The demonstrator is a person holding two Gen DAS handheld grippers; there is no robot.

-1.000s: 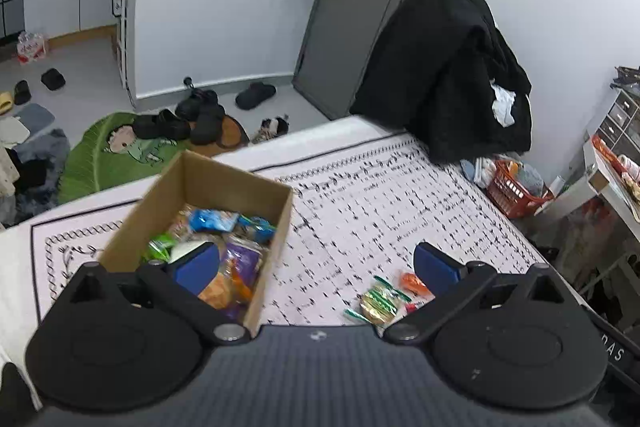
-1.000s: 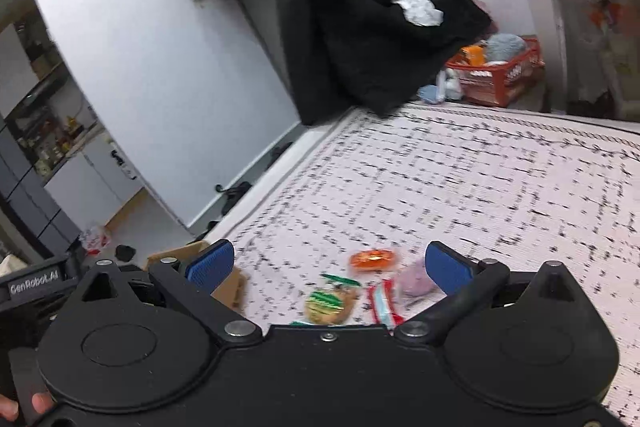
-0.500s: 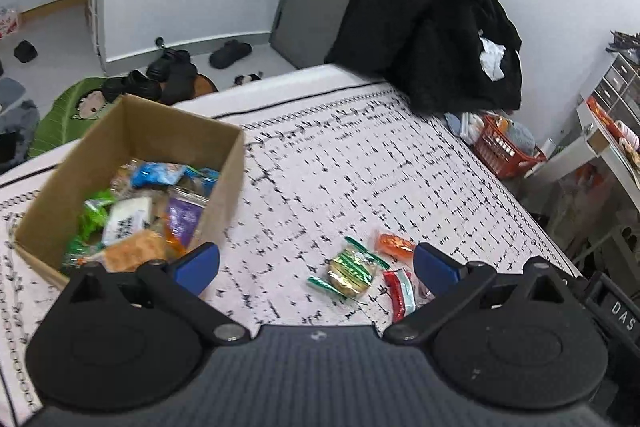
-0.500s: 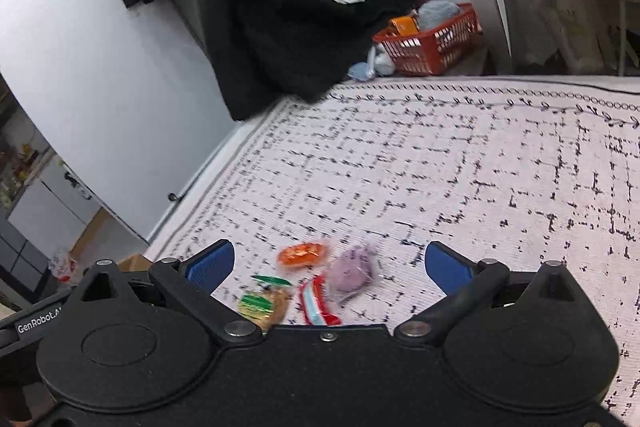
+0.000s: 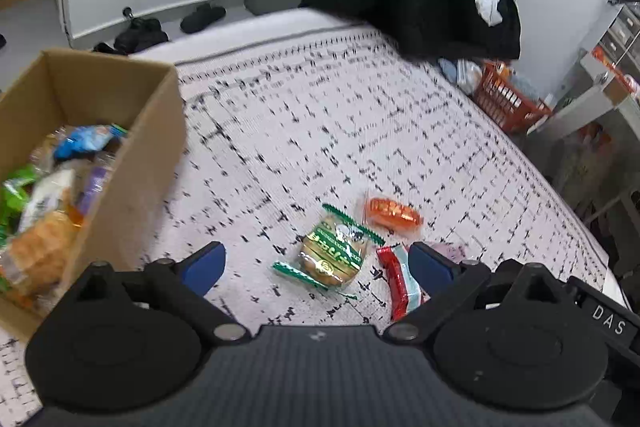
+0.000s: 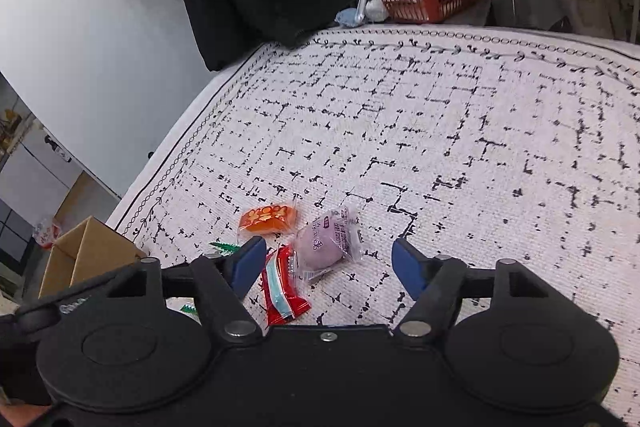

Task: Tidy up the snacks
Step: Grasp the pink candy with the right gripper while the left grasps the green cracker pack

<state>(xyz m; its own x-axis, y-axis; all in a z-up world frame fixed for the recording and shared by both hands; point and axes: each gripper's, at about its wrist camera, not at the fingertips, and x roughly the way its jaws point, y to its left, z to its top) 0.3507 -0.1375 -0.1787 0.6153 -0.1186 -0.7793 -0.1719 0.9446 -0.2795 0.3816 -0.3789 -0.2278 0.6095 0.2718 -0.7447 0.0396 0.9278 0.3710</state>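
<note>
Snacks near the cardboard box (image 5: 100, 131): green-gold packet (image 5: 334, 253), orange packet (image 6: 269, 218), red strip (image 6: 283, 285), clear-wrapped purple bun (image 6: 325, 245). Left claw (image 5: 316, 263) and right claw (image 6: 329, 267) gape empty.

Four loose snacks lie clustered on the white, black-flecked cloth. A green-edged packet (image 5: 334, 253) holding a golden pastry lies flat, nearest the box. Beside it, a red wrapper with a pale blue-and-white stripe (image 6: 283, 283) lies lengthwise. Beyond these sits an orange packet (image 6: 269, 218) with a light printed pattern. A clear wrapper holding a round purple sweet (image 6: 326, 243) lies just beside the red one, close to the orange packet. Well apart from them, an open cardboard box (image 5: 150, 163) stands upright, holding a jumble of blue, green, white, purple and orange packets (image 5: 48, 195).
</note>
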